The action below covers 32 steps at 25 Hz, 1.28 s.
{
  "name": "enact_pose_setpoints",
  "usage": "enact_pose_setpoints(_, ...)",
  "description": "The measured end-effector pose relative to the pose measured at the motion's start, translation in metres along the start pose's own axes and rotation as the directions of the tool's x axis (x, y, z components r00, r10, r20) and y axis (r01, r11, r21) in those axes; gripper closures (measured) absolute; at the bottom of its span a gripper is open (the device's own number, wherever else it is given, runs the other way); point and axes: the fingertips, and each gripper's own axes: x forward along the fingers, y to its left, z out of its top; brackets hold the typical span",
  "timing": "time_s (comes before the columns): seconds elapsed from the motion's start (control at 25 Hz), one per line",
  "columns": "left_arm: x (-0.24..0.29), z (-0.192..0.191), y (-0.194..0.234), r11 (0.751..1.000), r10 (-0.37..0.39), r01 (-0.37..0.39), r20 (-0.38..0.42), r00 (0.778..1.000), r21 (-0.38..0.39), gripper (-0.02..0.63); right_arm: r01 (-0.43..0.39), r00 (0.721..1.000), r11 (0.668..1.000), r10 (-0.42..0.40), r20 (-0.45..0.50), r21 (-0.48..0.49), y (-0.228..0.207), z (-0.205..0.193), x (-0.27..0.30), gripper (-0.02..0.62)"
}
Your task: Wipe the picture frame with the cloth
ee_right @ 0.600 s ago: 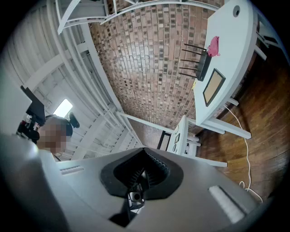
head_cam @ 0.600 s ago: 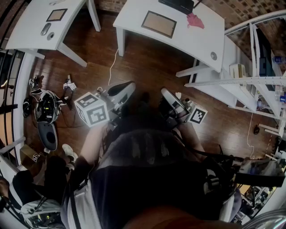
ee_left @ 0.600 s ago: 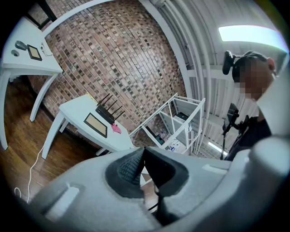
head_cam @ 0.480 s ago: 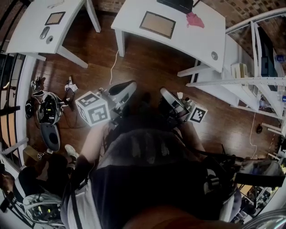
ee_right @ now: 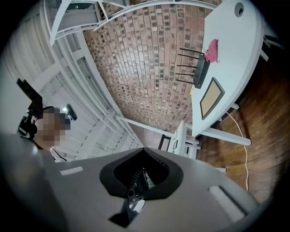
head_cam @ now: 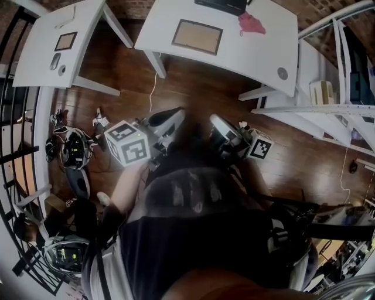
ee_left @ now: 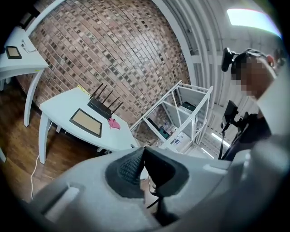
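A dark-framed picture frame (head_cam: 197, 36) lies flat on the white desk (head_cam: 246, 50) far ahead, with a pink cloth (head_cam: 251, 23) bunched to its right. The frame (ee_left: 85, 122) and cloth (ee_left: 113, 123) show in the left gripper view, and the frame (ee_right: 210, 98) and cloth (ee_right: 211, 50) in the right gripper view too. My left gripper (head_cam: 170, 120) and right gripper (head_cam: 218, 126) are held close to my body above the wooden floor, well short of the desk. Both are shut with nothing between the jaws.
A black router with antennas (head_cam: 222, 4) sits behind the frame. A second white desk (head_cam: 58, 44) at the left carries a small frame (head_cam: 65, 41). White shelving (head_cam: 337, 70) stands to the right. Gear and cables (head_cam: 73, 146) lie on the floor at the left.
The view has shifted: the desk with the frame sits a little higher and further left in the head view. Both grippers stay shut and close to my body.
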Motion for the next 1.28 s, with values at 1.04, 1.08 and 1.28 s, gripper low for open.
enact_pose_setpoints(1.04, 0.088, 0.061, 0.049, 0.980, 0.156, -0.149, -0.049, 0.986, 0.132, 0.604, 0.046, 0.996, 0.998, -0.049, -0.081, -0.040, -0.062, 0.116, 0.001, 0.600)
enact_pose_setpoints(1.08, 0.089, 0.065, 0.053, 0.982, 0.144, -0.137, -0.049, 0.988, 0.131, 0.604, 0.066, 0.994, 0.996, -0.070, -0.087, -0.052, -0.065, 0.115, 0.003, 0.600)
enact_pose_setpoints(1.28, 0.103, 0.095, 0.072, 0.989, 0.064, -0.056, -0.055, 0.996, 0.139, 0.604, 0.139, 0.985, 0.987, -0.146, -0.091, -0.076, -0.076, 0.121, 0.025, 0.600)
